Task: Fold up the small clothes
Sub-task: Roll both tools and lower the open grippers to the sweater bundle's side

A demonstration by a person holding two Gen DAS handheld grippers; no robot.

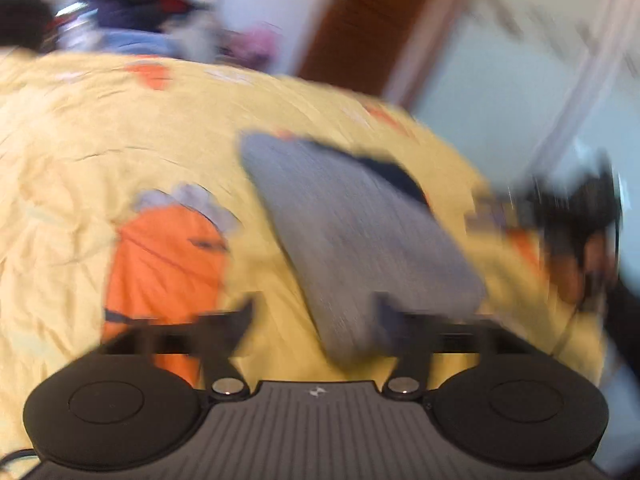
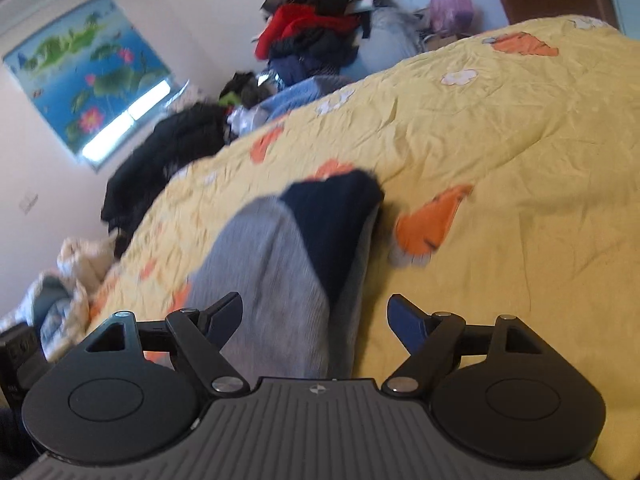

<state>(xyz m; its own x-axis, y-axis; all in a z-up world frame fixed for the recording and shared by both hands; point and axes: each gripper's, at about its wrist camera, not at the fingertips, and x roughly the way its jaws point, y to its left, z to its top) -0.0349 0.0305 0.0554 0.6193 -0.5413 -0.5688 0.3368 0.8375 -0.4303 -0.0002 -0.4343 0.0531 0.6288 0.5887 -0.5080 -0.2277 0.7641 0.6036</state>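
Note:
A grey garment (image 1: pixel 352 240) with a dark navy part (image 1: pixel 394 178) lies folded on the yellow quilt (image 1: pixel 100 152). My left gripper (image 1: pixel 314 314) stands open just before its near end, the cloth lying between the spread fingers with neither pad pressing on it. The left wrist view is blurred. In the right wrist view the same grey garment (image 2: pixel 276 272) with its navy part (image 2: pixel 332 216) stretches away from my right gripper (image 2: pixel 315 314), which is open over the garment's near edge. The other gripper (image 1: pixel 576 208) shows at the right edge of the left wrist view.
The quilt (image 2: pixel 520 128) has orange patches (image 1: pixel 168 268) and white flowers. A heap of dark and red clothes (image 2: pixel 320 20) is piled beyond the bed's far side. More black clothing (image 2: pixel 160 160) hangs at the bed's left edge. A brown door (image 1: pixel 372 20) stands behind.

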